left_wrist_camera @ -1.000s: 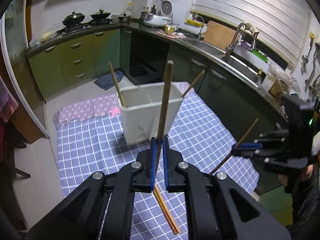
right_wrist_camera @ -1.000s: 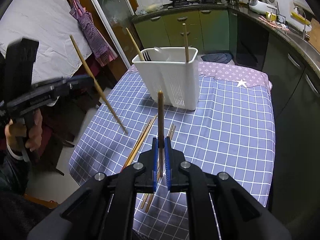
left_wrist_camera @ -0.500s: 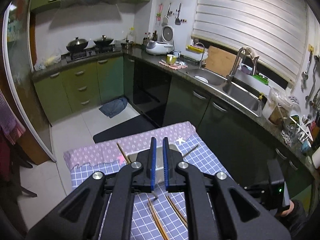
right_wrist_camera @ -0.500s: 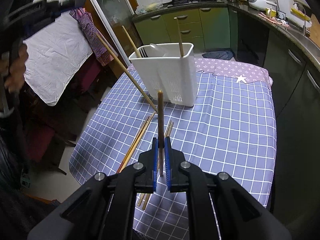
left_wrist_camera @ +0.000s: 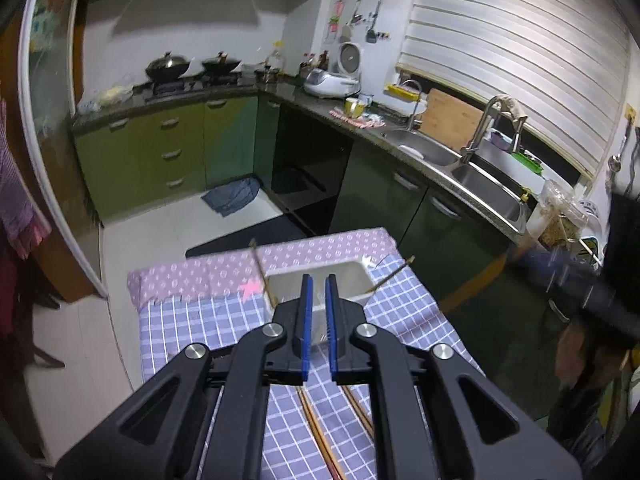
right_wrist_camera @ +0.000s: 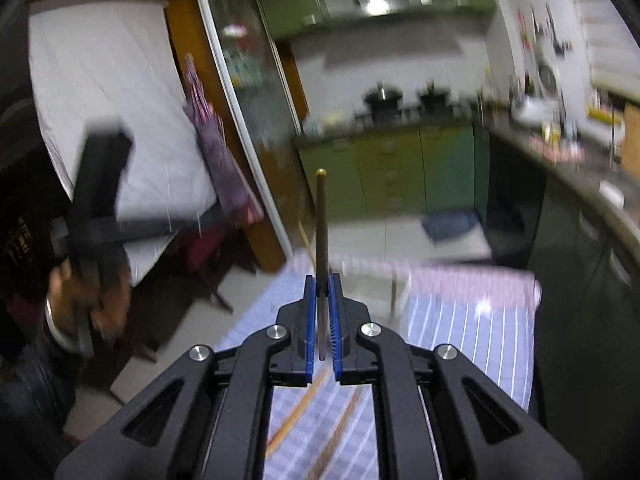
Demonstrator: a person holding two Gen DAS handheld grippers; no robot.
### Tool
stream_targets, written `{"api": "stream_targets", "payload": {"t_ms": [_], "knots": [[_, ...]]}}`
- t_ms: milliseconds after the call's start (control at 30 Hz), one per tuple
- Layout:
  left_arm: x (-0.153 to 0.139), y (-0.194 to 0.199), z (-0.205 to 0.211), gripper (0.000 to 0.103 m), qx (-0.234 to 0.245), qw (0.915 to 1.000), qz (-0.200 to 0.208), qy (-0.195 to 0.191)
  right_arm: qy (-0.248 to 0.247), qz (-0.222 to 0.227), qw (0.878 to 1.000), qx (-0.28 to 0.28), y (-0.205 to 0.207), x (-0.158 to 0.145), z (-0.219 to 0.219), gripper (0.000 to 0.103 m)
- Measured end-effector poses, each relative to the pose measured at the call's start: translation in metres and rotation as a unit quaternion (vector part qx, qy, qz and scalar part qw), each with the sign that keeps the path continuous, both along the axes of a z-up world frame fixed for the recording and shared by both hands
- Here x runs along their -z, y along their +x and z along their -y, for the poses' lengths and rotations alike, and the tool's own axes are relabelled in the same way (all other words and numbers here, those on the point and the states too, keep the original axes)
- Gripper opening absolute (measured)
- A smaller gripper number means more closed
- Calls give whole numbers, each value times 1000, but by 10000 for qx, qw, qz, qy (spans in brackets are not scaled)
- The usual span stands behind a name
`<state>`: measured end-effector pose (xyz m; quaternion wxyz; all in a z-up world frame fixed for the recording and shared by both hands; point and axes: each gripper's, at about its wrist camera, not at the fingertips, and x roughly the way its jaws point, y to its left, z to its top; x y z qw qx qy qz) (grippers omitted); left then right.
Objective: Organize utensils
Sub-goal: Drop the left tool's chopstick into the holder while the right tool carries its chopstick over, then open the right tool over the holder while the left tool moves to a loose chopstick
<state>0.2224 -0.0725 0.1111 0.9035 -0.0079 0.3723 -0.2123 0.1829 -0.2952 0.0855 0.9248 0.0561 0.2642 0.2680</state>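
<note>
Chopstick (right_wrist_camera: 321,232) duty on my right: the right gripper (right_wrist_camera: 322,320) is clenched on one, which stands up between the blue pads with its rounded tip high above them. My left gripper (left_wrist_camera: 317,320) is closed with nothing between its pads. Below it sits the white holder (left_wrist_camera: 320,284), two sticks leaning out of it at opposite sides, on the checked tablecloth (left_wrist_camera: 192,324). More loose chopsticks (left_wrist_camera: 320,436) lie on the cloth nearer me.

To do this step well, I would bring the right hand over the holder's open top, tip the held stick so its lower end points into the opening, and let go only once that end is inside the rim. The right view is blurred, so I would slow down first and keep the left hand clear.
</note>
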Motion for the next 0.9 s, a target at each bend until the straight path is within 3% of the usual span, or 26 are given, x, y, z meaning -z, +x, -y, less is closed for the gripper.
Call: {"api": "stream_targets", "payload": {"t_ms": [167,400,600,733,900], "knots": [[40,-1,-19,7,-276,9985,-462,-31,-291,265,9983,419,40,-22,-16,7],[109,13,-36,6,-534,9886,-1402,-99,-751,-337,9950,560,103,20,-44,7],[118,18,-40,7,-593,9871,-1487,-80,-959,-463,9931,493,117,41,-55,7],[117,19,-39,7,-614,9867,-1499,-88,-968,-403,9933,478,113,38,-49,10],[131,26,-38,7,-795,9787,-1866,-329,-896,-309,9948,379,98,26,-43,10]]}}
